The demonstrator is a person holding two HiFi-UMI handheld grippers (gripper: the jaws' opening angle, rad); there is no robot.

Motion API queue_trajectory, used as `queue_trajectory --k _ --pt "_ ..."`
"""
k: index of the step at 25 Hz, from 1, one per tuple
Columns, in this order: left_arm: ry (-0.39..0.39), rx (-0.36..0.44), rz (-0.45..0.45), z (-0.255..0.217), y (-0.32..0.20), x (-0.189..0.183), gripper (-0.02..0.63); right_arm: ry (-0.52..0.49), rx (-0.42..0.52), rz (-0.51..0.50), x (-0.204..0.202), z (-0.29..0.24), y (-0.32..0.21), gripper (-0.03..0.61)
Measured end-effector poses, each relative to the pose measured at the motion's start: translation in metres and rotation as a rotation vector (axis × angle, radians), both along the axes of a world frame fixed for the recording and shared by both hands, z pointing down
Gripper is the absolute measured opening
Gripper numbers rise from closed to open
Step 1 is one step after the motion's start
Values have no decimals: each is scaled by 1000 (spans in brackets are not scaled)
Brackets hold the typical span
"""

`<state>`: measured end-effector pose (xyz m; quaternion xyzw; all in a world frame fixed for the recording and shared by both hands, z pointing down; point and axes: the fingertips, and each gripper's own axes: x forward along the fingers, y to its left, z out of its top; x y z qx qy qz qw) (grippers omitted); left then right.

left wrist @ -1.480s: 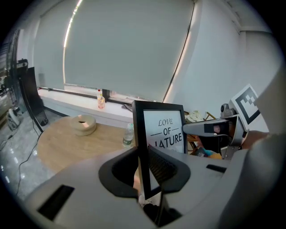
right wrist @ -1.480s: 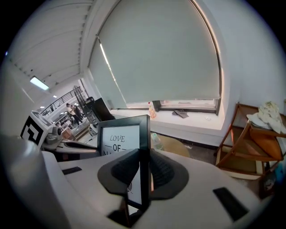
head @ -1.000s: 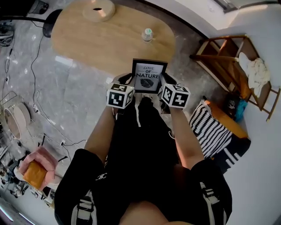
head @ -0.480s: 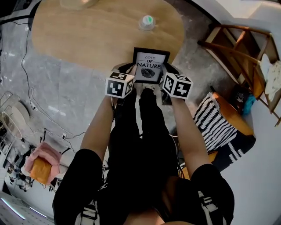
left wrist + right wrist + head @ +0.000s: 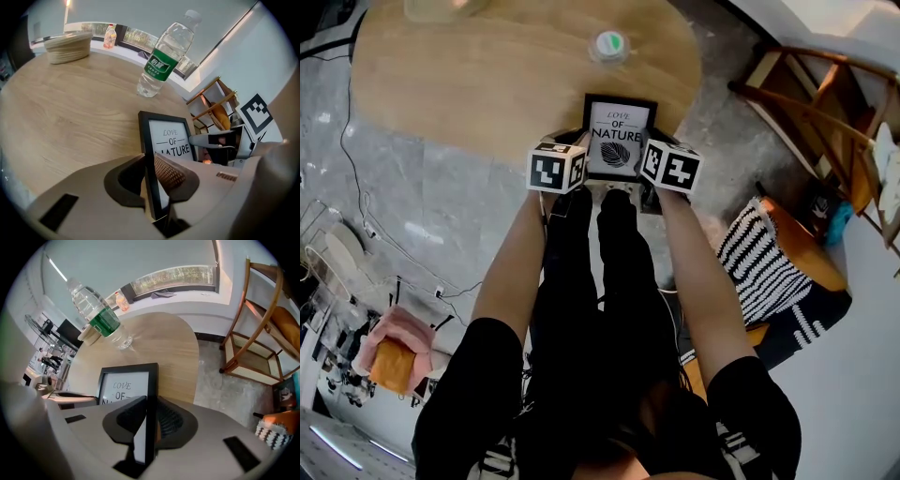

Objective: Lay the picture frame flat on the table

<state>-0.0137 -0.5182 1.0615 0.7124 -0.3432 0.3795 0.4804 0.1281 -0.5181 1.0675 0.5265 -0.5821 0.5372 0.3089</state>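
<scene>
A black picture frame (image 5: 617,137) with a white print reading "LOVE OF NATURE" hangs upright between my two grippers, over the near edge of the oval wooden table (image 5: 487,84). My left gripper (image 5: 572,171) is shut on the frame's left edge (image 5: 151,187), the edge pinched between its pads. The right gripper (image 5: 649,169) is shut on the frame's right edge (image 5: 151,427). In the left gripper view the frame (image 5: 166,140) rises above the table top; in the right gripper view the frame (image 5: 126,385) does the same.
A clear water bottle with a green label (image 5: 608,44) (image 5: 164,56) (image 5: 99,317) stands on the table just beyond the frame. A woven bowl (image 5: 68,46) sits at the table's far end. A wooden rack (image 5: 825,94) and a striped cushion (image 5: 759,272) lie to the right on the floor.
Both grippers have carried the frame forward, from over the floor in front of the table to over its near edge. The grips have not changed.
</scene>
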Motion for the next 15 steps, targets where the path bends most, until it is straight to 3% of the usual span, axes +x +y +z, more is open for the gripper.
queue_trajectory --k 5,7,10,15 --pt "-34 -10 -30 10 -7 -1 83 46 42 -21 -1 2 -12 93" --pt "-87 60 -34 -3 -16 -5 78 48 114 -38 -4 -8 -17 160" --pt "-110 199 -17 -47 -24 -2 86 62 220 -45 -3 -50 -19 167" --pt "-75 424 -31 -186 -23 11 109 84 424 -99 1 -184 -7 166"
